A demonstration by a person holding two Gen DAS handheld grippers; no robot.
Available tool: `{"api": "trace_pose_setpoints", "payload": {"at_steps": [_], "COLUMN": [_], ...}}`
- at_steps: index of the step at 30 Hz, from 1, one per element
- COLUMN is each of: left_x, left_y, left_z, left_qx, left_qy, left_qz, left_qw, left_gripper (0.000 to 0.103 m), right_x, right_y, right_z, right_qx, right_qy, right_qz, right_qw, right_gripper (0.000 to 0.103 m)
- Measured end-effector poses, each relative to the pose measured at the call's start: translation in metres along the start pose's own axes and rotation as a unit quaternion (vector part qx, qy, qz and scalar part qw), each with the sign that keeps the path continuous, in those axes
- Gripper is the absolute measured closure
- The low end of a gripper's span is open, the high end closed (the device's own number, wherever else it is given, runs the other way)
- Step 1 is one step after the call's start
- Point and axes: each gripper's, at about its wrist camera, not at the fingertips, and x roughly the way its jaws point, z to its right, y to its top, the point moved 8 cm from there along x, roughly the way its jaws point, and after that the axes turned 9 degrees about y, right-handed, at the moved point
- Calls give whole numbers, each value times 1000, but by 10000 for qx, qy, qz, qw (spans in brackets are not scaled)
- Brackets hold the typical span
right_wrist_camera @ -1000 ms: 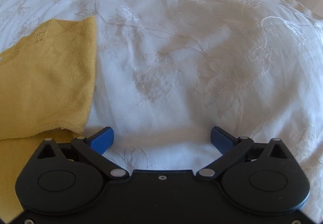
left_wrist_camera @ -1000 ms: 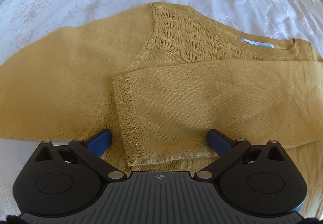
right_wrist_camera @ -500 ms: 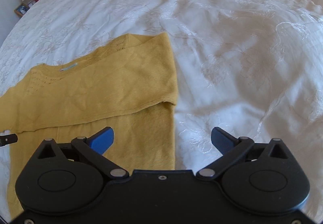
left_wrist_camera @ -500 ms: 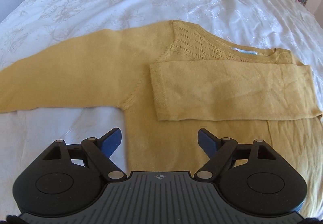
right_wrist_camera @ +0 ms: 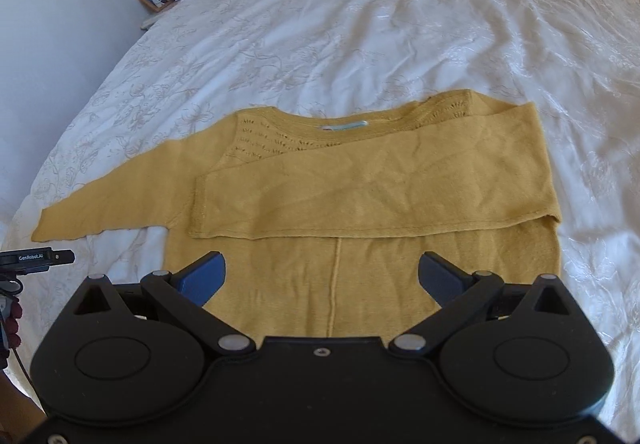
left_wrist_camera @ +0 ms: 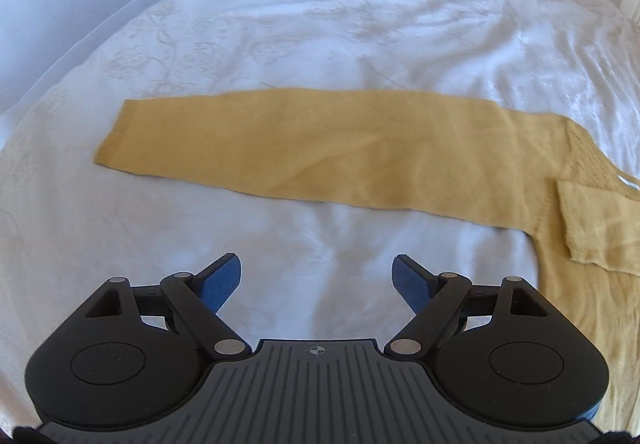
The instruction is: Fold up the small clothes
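Mustard knit sweater (right_wrist_camera: 360,276) flat on white embroidered bedspread (right_wrist_camera: 360,23), one sleeve (right_wrist_camera: 400,195) folded across chest, other sleeve (left_wrist_camera: 280,151) outstretched. Left gripper (left_wrist_camera: 317,280) and right gripper (right_wrist_camera: 322,276) agape, empty, above fabric.

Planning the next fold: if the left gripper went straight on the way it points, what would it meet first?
Probably the bare white bedspread just short of the sweater's outstretched sleeve; nothing lies between the open left gripper and it.

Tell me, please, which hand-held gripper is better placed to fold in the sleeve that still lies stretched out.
Left. The left hand-held gripper is open, empty and faces the outstretched sleeve. The right hand-held gripper hangs over the yellow knit sweater body, beside the folded sleeve.
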Motion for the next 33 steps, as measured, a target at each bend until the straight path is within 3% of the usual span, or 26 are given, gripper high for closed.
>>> {"api": "trace_pose_setpoints", "payload": {"at_steps": [8,15,21,33], "left_x": [24,59,92,120], "left_y": [53,77,75,88], "left_z": [-93,-135,-140,-124], "left_qx": [-217,-188,-337,-461], "left_qy": [378,545,238,-356], "left_qz": [221,33,-346,-372], "left_qw": [9988,9983,9985,9976], "left_gripper": [20,20,20,24], "right_x": [16,30,45,68], "right_y": [15,19,21,31], "right_z": [-62,-94,-101,-106], "right_qx": [-200,-269,-208,-251], "right_qy": [300,398,286,205], "right_qz": [133,54,-98,-247], "right_qw": [9993,9988,9993,9992], "right_gripper": [0,0,1,1]}}
